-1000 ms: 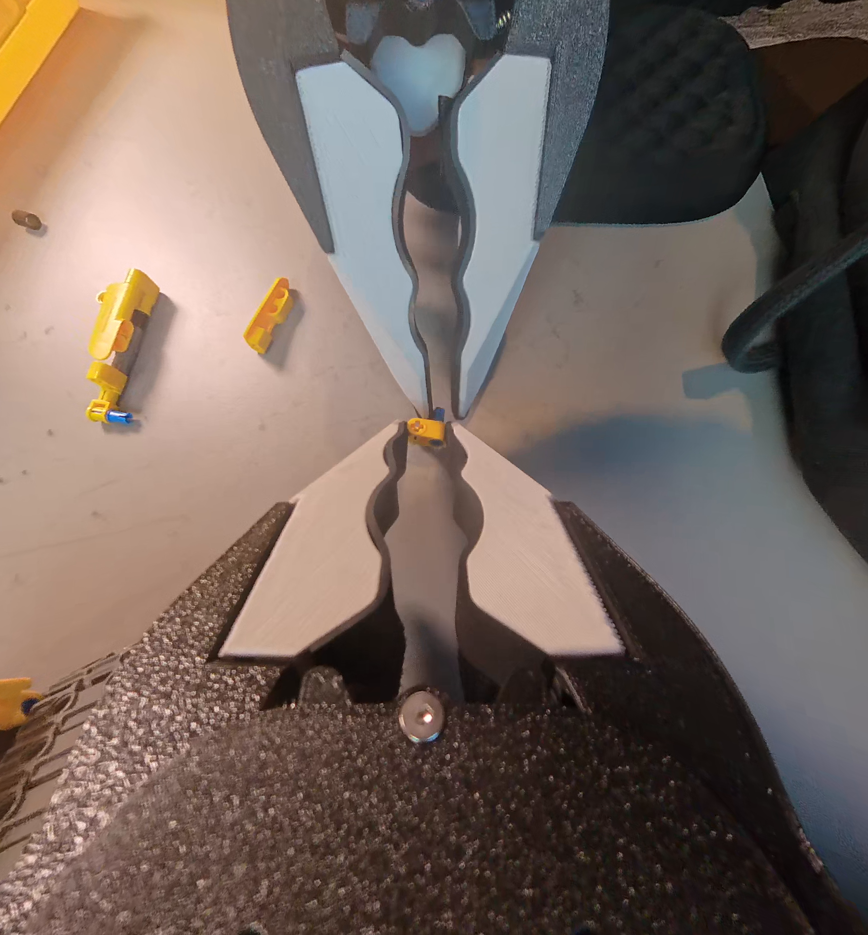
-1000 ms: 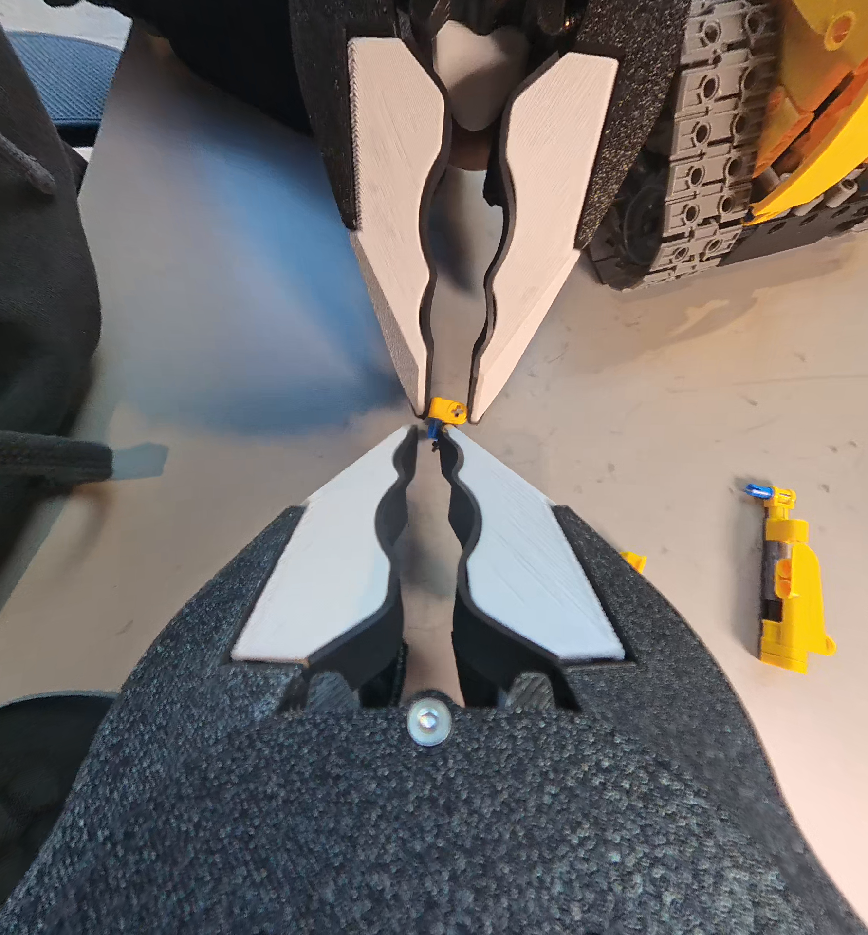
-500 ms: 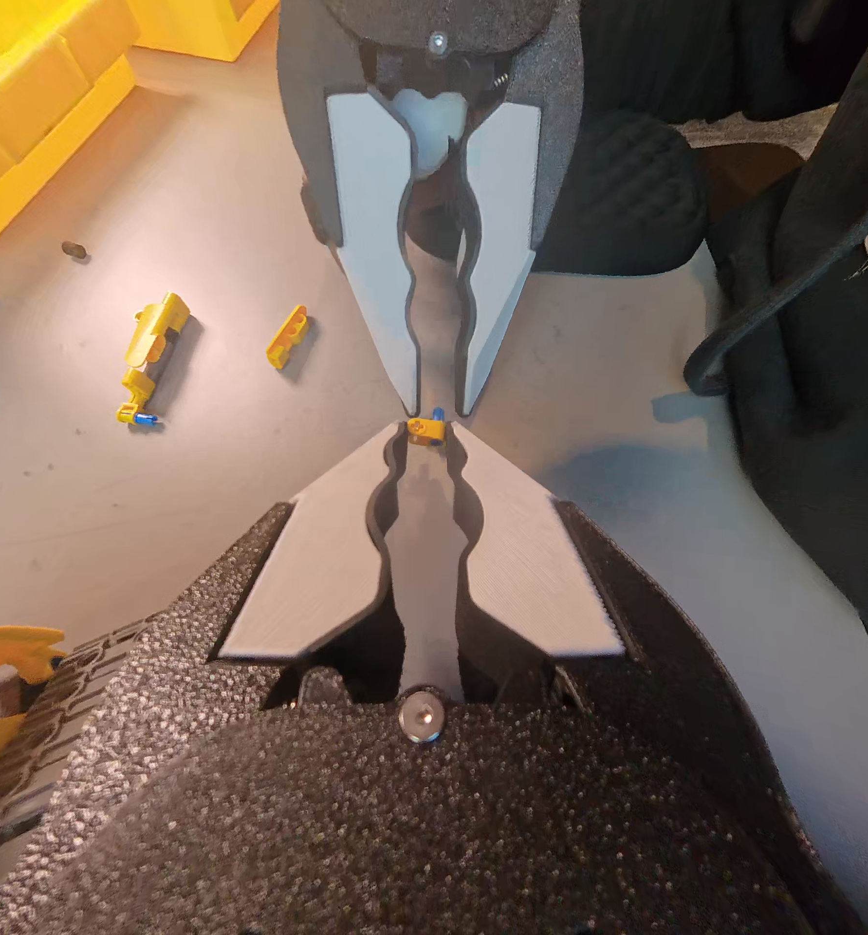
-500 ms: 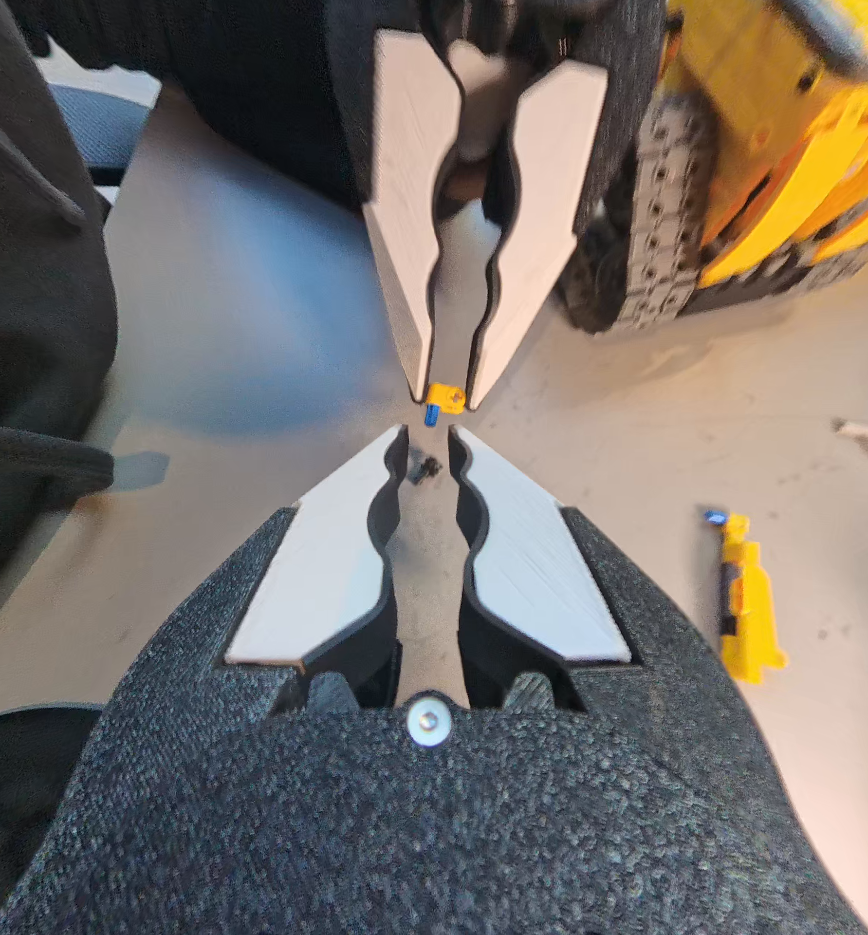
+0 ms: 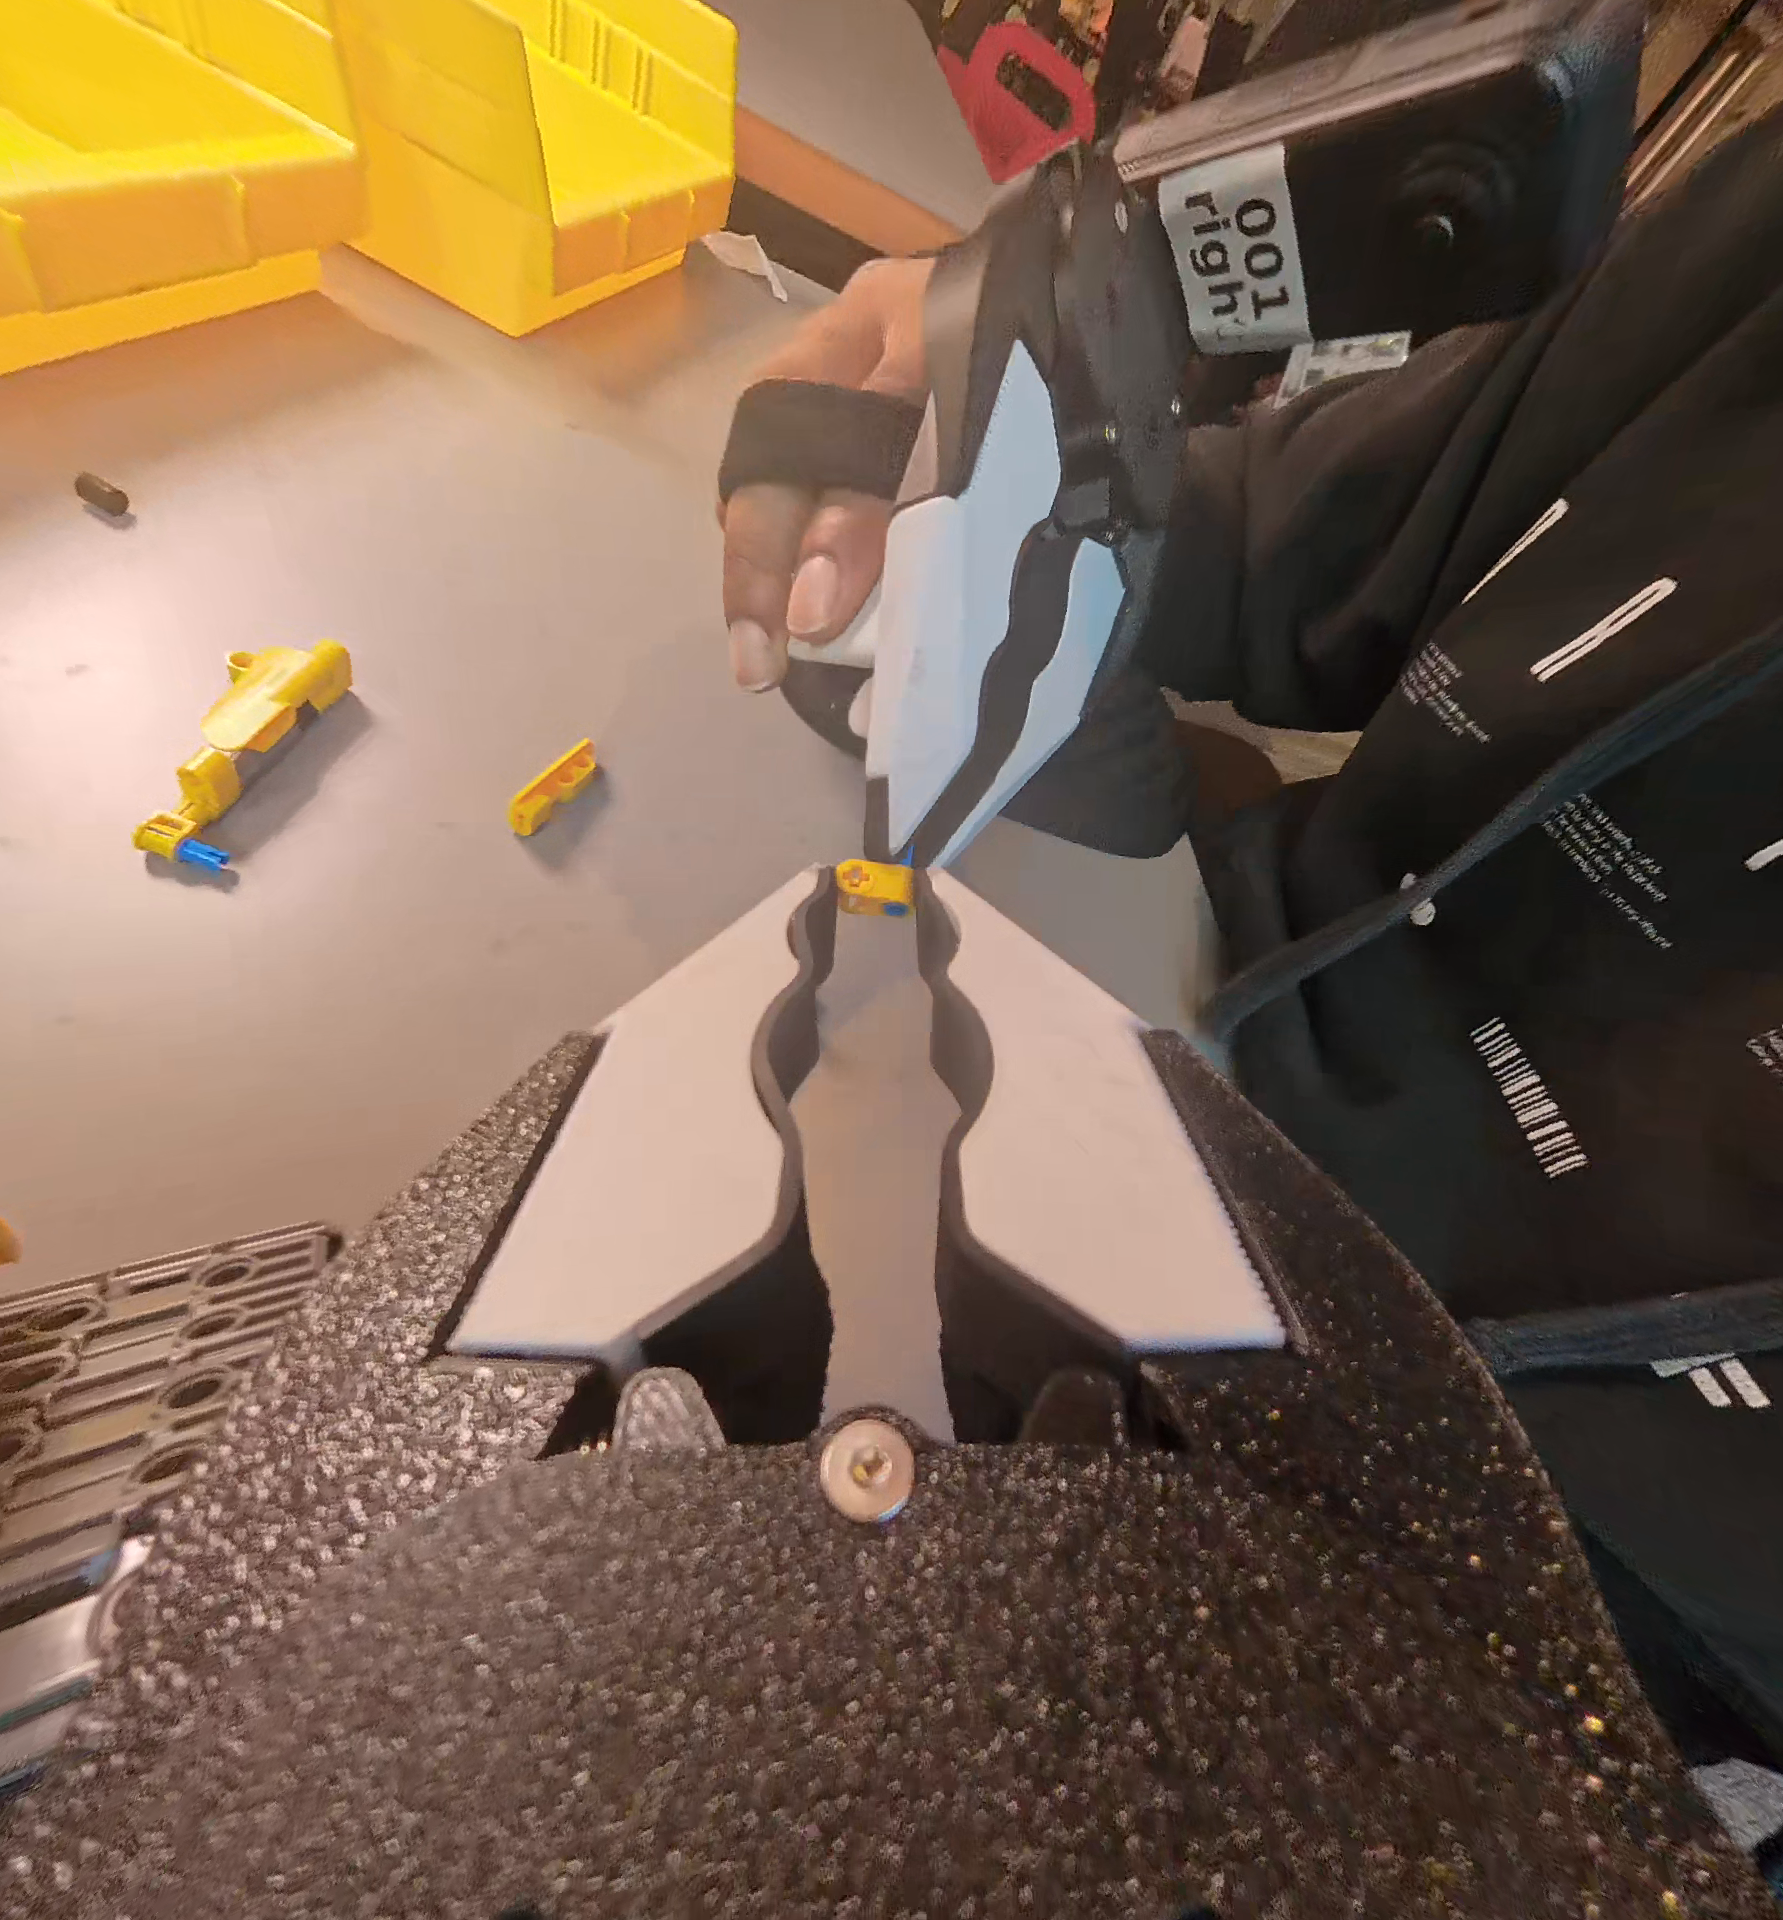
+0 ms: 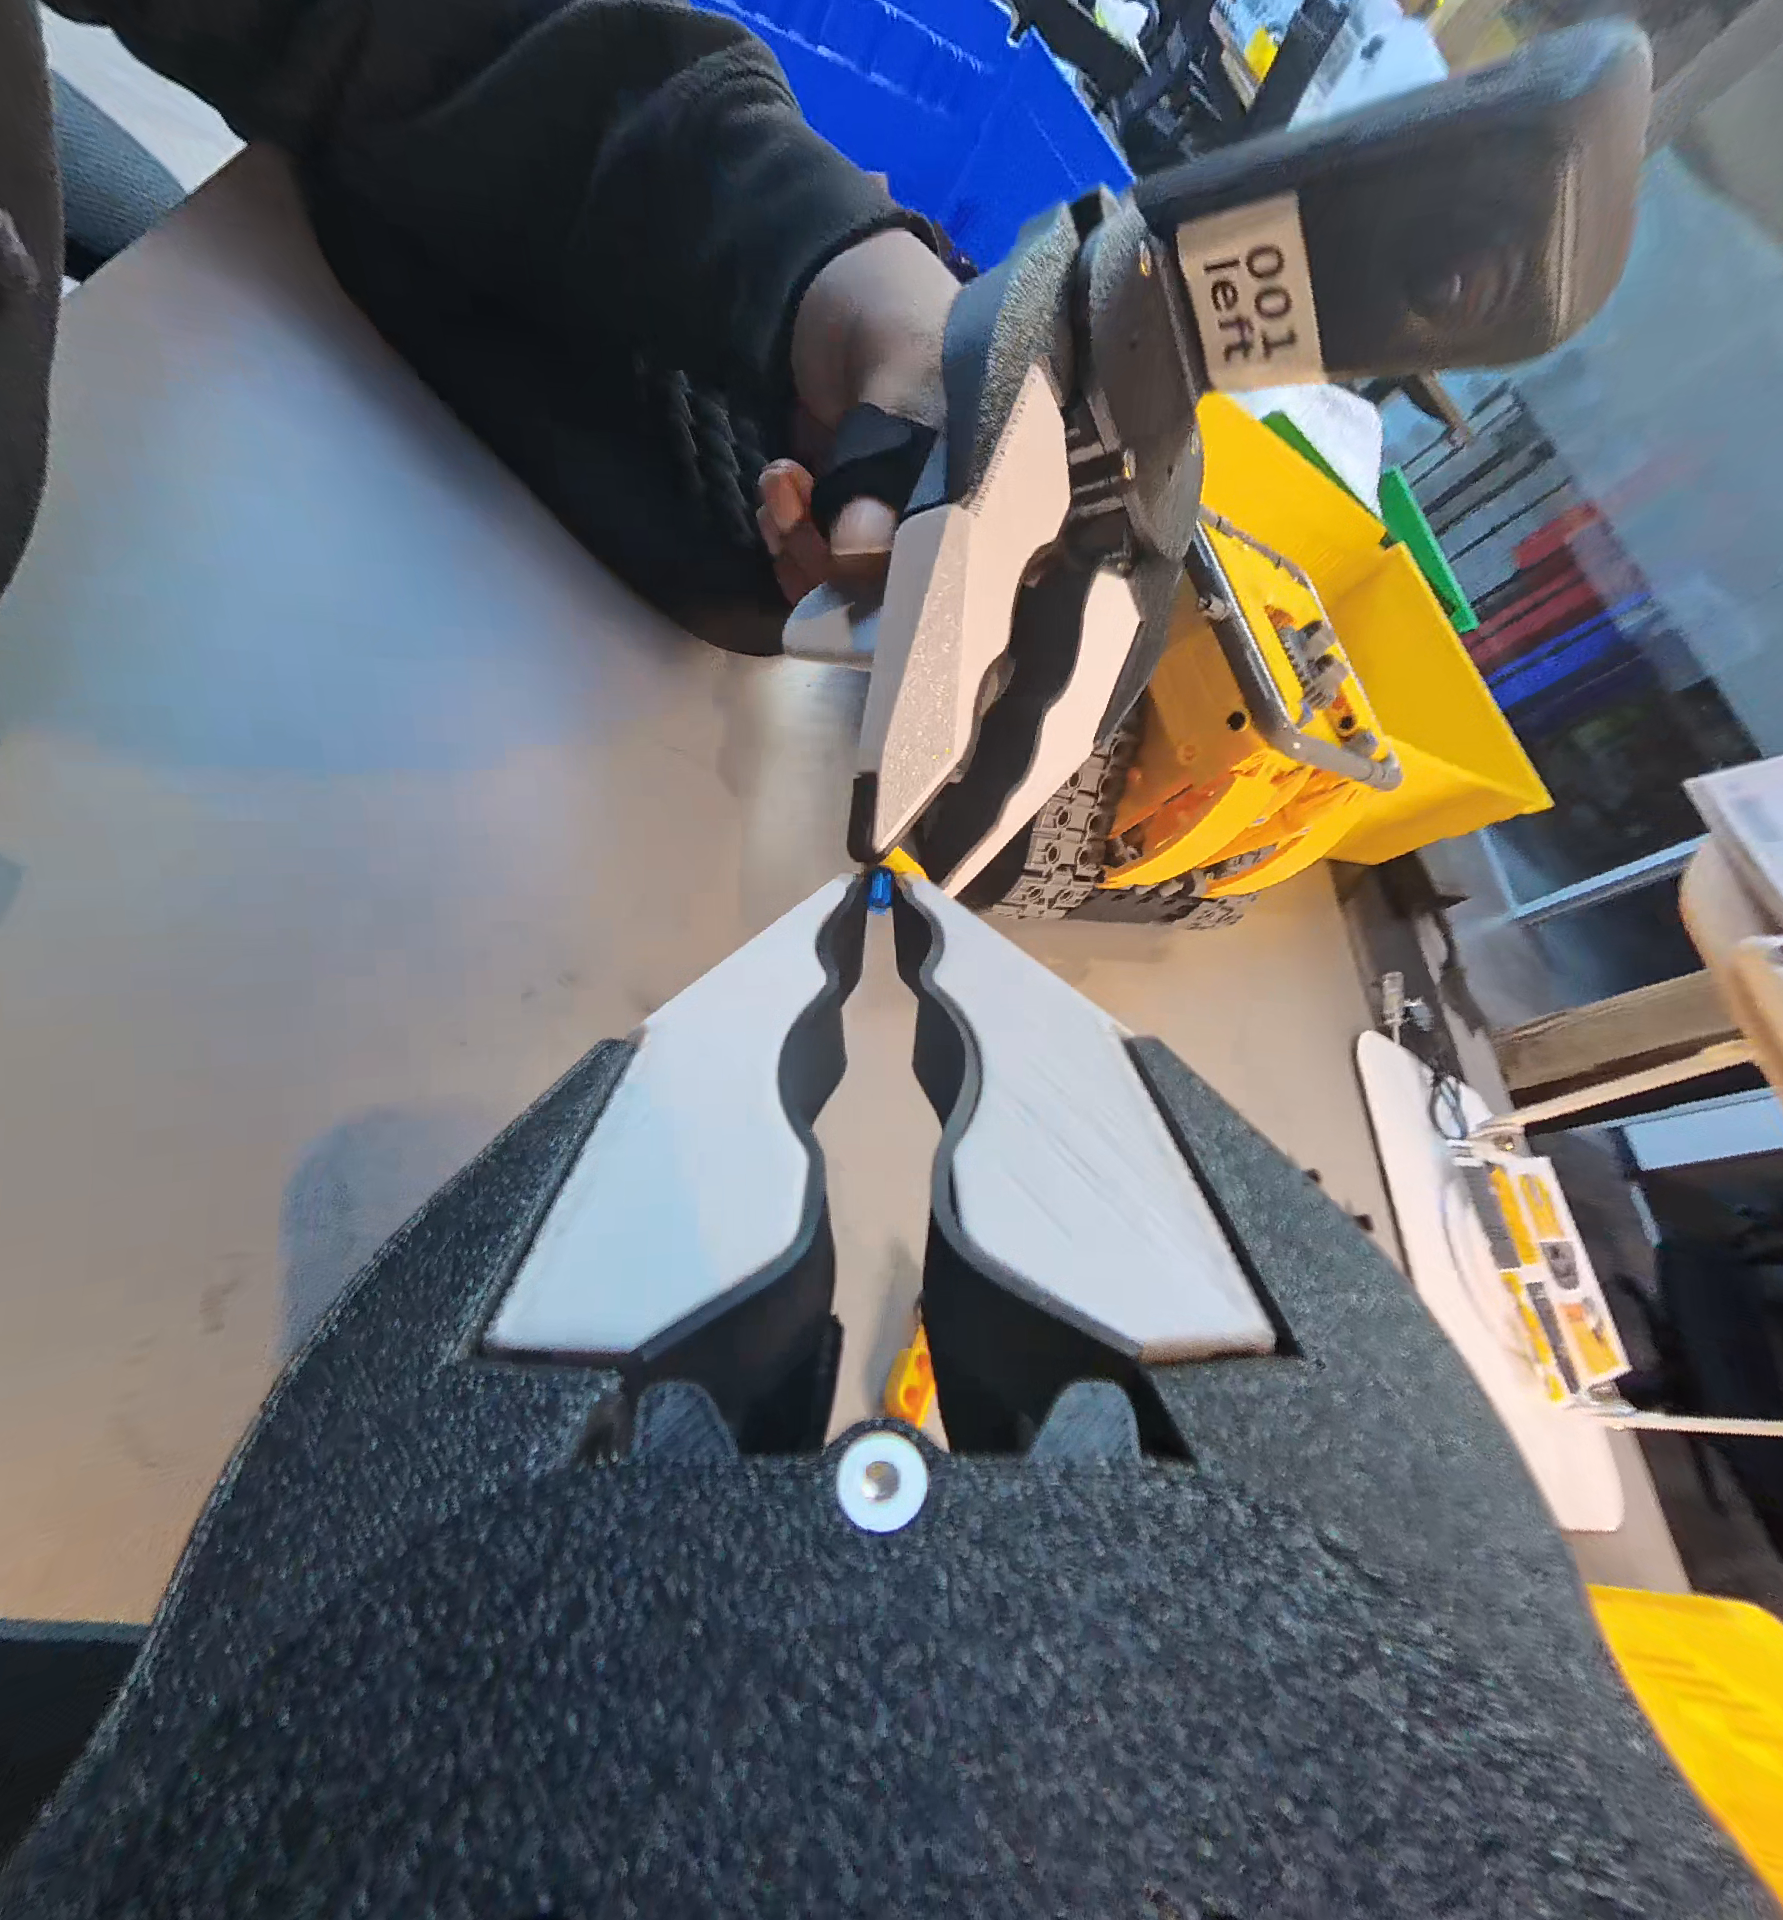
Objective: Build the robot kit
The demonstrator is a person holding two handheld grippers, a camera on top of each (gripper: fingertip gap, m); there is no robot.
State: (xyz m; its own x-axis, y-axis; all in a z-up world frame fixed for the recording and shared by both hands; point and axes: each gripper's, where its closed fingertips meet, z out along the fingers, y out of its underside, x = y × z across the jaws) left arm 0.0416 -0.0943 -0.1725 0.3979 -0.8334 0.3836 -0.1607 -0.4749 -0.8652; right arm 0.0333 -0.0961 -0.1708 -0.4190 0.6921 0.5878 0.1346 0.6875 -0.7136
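My left gripper [image 5: 871, 891] is shut on a small yellow connector [image 5: 873, 890] and holds it above the grey table [image 5: 451, 1039]. A blue pin [image 5: 908, 854] sticks out of the connector's far side. My right gripper [image 6: 874, 896] meets it tip to tip and is shut on the blue pin [image 6: 878, 891]. In the left wrist view the right gripper [image 5: 918, 850] comes down from the upper right, held by a hand [image 5: 804, 561]. In the right wrist view the left gripper [image 6: 910, 869] comes down from above, and only a sliver of the yellow connector [image 6: 906, 860] shows.
Yellow bins [image 5: 191, 208] stand at the table's far left. A yellow actuator part [image 5: 253, 727], a short yellow beam [image 5: 554, 800] and a black pin [image 5: 102, 494] lie loose. A yellow tracked model [image 6: 1230, 790] stands behind the grippers. A black sleeve [image 5: 1489, 727] fills the right. Only a small space, under 4 cm, lies between the two pairs of fingers.
Half a second ago my right jaws stood apart, just short of the pin; now they are shut on it. Both grippers have tilted up, so the bins and room show.
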